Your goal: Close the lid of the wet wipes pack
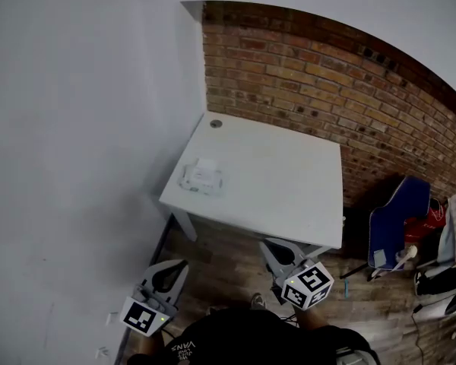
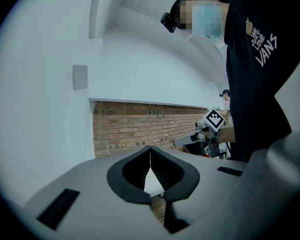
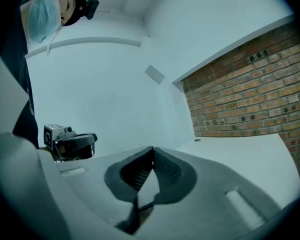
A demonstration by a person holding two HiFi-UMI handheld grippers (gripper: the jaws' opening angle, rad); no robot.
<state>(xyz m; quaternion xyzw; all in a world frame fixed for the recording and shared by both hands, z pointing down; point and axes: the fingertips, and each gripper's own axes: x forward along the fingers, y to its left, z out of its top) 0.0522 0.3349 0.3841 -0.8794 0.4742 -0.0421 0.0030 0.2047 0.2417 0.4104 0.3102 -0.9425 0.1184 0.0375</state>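
The wet wipes pack (image 1: 201, 178) lies near the left edge of the white table (image 1: 289, 196), with its white lid flap raised at the back. Both grippers hang low in front of the table, well short of the pack. My left gripper (image 1: 179, 265) is below the table's left corner, jaws closed together and empty. My right gripper (image 1: 268, 244) sits under the table's front edge, also shut with nothing in it. In the left gripper view the fingertips (image 2: 150, 149) meet; in the right gripper view the fingertips (image 3: 152, 149) meet too. The pack shows in neither gripper view.
A brick wall (image 1: 327, 90) runs behind the table and a white wall (image 1: 76, 166) stands close on its left. A round cable hole (image 1: 215, 124) is at the table's back left corner. A blue chair (image 1: 395, 223) and clothes stand at the right on the wooden floor (image 1: 220, 253).
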